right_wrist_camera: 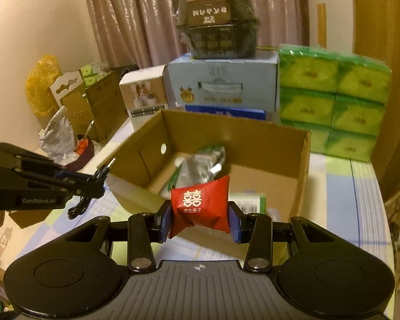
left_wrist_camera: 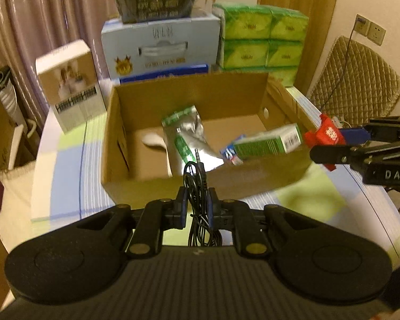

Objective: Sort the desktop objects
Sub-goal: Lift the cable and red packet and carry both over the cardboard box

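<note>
Left gripper point(left_wrist_camera: 197, 202): seen from its own camera, pinched on a coiled black cable point(left_wrist_camera: 197, 186); the blue pads are pressed against the coil from both sides.
Cable: held upright between the pads, its metal jack plug pointing up over the near wall of the box point(left_wrist_camera: 200, 184); loops hang down below the fingers.
Box: open cardboard, set on a checked tablecloth point(left_wrist_camera: 66, 176), just beyond the left gripper.
Box contents: a silver pouch point(left_wrist_camera: 192, 138) with green print is seen near the middle; a green carton point(left_wrist_camera: 269, 141) lies tilted at the right side.
Right gripper point(left_wrist_camera: 330, 138): seen at the right edge of the left view, closed on a red packet point(left_wrist_camera: 329, 132) beside the box's right wall.
Background, left view: a white carton point(left_wrist_camera: 72, 85) stands left of the box; a blue case point(left_wrist_camera: 162, 48) and green tissue packs point(left_wrist_camera: 261, 40) are stacked behind it.

Right gripper point(right_wrist_camera: 200, 220): in its own view, clamped on the red packet point(right_wrist_camera: 200, 205), a pad pressed to each side.
Red packet: held in front of the box point(right_wrist_camera: 304, 165), with white characters facing the camera.
Box, right view: the silver pouch point(right_wrist_camera: 200, 165) and the green carton point(right_wrist_camera: 249, 202) lie inside.
Left gripper point(right_wrist_camera: 97, 184): seen at the left, closed on the cable point(right_wrist_camera: 78, 208), whose loops dangle beneath it.
Background, right view: a dark tub point(right_wrist_camera: 218, 26) sits on the blue case point(right_wrist_camera: 224, 82); tissue packs point(right_wrist_camera: 333, 98) are stacked to the right.
</note>
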### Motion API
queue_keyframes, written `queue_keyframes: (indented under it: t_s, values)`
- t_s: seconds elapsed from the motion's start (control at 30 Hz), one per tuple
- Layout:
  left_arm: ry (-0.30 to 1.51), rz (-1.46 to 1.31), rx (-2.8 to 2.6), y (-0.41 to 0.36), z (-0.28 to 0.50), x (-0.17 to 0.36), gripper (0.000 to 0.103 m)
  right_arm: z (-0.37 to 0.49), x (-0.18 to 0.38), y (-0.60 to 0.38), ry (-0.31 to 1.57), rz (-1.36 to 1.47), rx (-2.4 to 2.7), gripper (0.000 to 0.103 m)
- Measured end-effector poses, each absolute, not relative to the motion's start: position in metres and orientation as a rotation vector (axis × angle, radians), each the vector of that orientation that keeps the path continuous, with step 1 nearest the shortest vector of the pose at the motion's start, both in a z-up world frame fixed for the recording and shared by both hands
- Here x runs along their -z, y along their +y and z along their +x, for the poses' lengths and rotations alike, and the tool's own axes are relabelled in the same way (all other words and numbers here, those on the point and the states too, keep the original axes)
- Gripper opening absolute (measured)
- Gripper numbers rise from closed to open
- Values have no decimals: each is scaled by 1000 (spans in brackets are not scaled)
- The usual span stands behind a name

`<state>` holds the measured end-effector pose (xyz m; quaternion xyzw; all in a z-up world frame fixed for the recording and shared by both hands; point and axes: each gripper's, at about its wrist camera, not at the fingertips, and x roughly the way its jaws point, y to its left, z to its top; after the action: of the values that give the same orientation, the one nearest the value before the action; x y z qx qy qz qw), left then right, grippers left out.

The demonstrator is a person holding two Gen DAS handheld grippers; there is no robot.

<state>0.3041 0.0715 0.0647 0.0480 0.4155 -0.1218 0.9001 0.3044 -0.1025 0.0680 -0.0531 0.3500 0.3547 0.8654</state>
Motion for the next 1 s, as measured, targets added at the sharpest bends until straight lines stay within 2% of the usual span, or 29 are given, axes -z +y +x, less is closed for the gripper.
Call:
queue_keyframes:
  t_s: [0.3, 1.0]
  values:
    - [855, 133, 237, 76, 351, -75, 11, 336, -67, -73, 742, -122, -760, 40]
    - [877, 106, 204, 91, 416, -47, 11, 391, -34, -48, 814, -108, -723, 40]
